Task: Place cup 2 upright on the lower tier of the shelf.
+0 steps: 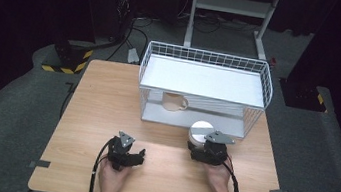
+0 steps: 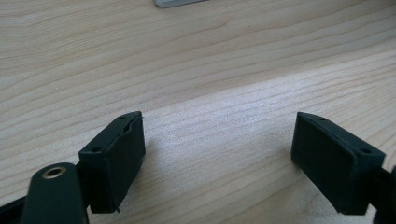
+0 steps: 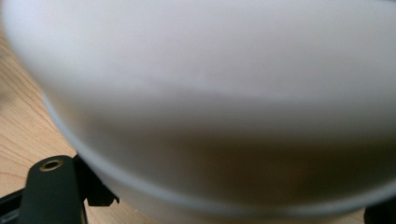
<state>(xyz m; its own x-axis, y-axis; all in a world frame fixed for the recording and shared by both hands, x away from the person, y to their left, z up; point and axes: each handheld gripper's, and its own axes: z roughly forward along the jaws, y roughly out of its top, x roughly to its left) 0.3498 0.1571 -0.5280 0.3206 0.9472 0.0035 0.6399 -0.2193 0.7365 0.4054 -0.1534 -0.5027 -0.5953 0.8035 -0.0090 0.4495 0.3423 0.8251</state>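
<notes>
My right gripper (image 1: 201,139) clasps the white bowl (image 1: 199,129); my left gripper (image 2: 219,154) is released. A shallow rim grip risks slipping.

The high view looks forward and down from above the person's edge of the tabletop (image 1: 107,97), taking in its whole width, with the wire rack (image 1: 205,88) toward 12 o'clock. The left claw's (image 2: 217,154) camera rides low, skimming bare tabletop wood also seen from above. The right claw's (image 1: 200,143) camera sits almost against a white bowl (image 3: 210,93), shared with the high view at 1 o'clock of centre.
</notes>
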